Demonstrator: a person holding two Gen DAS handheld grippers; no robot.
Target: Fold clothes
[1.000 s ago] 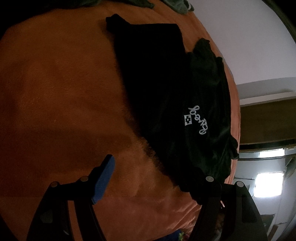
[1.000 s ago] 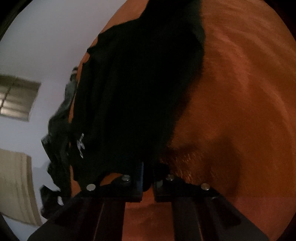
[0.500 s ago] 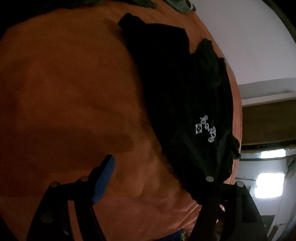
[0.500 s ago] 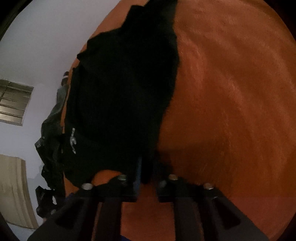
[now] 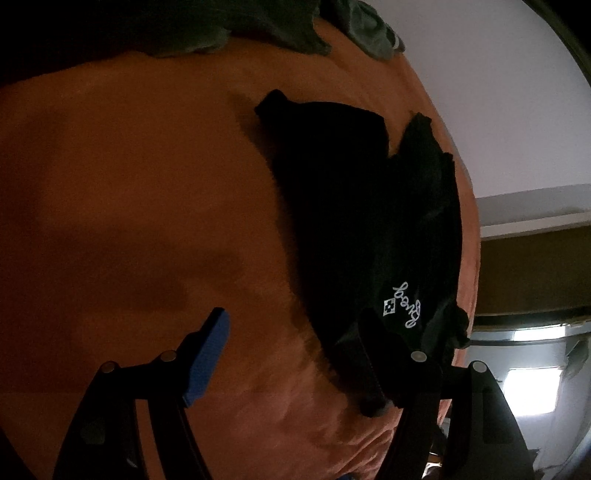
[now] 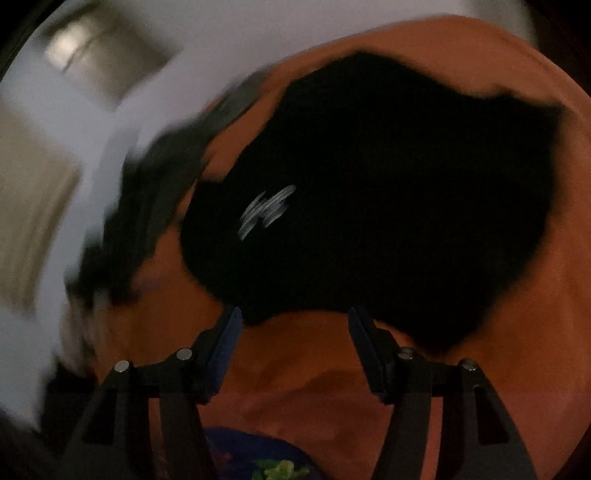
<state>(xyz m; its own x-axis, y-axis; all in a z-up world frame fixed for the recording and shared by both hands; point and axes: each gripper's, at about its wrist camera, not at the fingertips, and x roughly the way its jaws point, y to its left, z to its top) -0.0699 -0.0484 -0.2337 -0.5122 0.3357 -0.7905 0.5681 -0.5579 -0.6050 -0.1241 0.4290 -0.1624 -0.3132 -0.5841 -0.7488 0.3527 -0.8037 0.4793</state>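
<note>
Showing release: your R gripper (image 6: 293, 350), pinching the black garment (image 6: 388, 192) a sec ago, has just been opening, now wide, nothing between pads. Garment lies folded on orange blanket (image 6: 461, 398); L gripper (image 5: 299, 354) wide, empty. Fold prob. done.

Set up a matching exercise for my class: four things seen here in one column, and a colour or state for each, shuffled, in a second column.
Things:
1. garment with white lettering
2. blanket
3. right gripper
4. clothes heap at the blanket's far edge

Descriptions:
A. orange
B. grey-green
C. black
D. jaws apart, just opened, nothing between them

Pairs: 1-C, 2-A, 3-D, 4-B
</note>
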